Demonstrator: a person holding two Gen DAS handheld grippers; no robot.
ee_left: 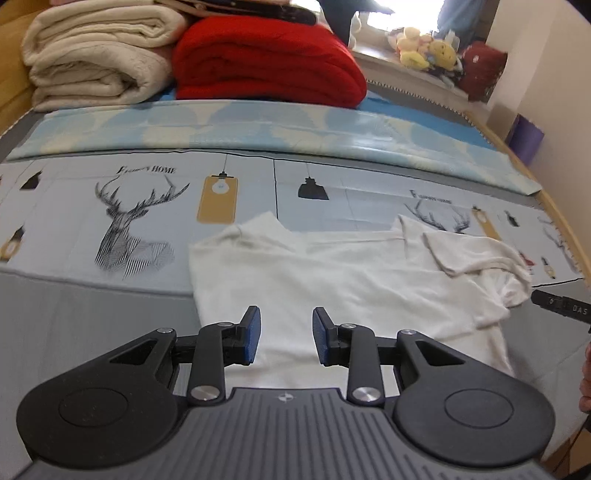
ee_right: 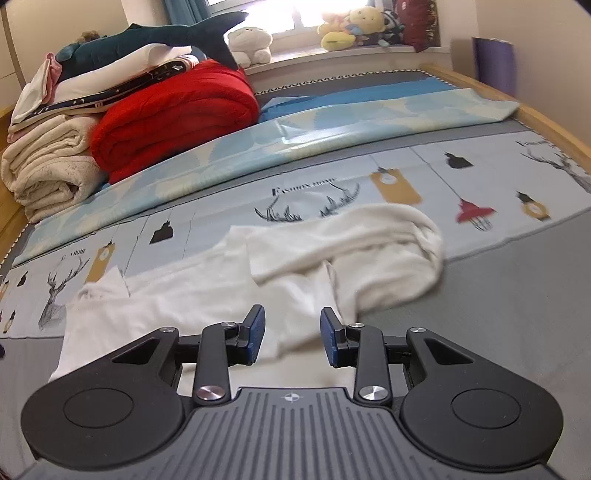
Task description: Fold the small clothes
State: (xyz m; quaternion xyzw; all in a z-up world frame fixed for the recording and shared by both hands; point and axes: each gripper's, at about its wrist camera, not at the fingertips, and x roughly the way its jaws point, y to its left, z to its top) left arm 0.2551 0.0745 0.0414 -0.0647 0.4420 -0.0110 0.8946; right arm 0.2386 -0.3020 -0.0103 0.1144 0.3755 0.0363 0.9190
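I am holding both tongs parted and empty above the bed: the left gripper (ee_left: pixel 286 336) and the right gripper (ee_right: pixel 292 336) each have a clear gap between the blue pads, nothing pinched. The white T-shirt (ee_left: pixel 351 280) is lying just ahead of and beneath both, spread on the deer-print sheet (ee_left: pixel 110 206). Its right sleeve (ee_right: pixel 369 251) is lying bunched and flopped over the body, ahead and to the right of the right tongs.

I am worrying that the bunched sleeve may get trapped inside the next fold and leave a lump. The thin knit may also slip from a shallow pinch, or the pads may snag the sheet beneath.

I am counting one shirt, two tongs, one red blanket (ee_left: pixel 266 62), one cream blanket (ee_left: pixel 96 62), and a cluster of plush toys (ee_right: pixel 354 27) too jumbled to count.
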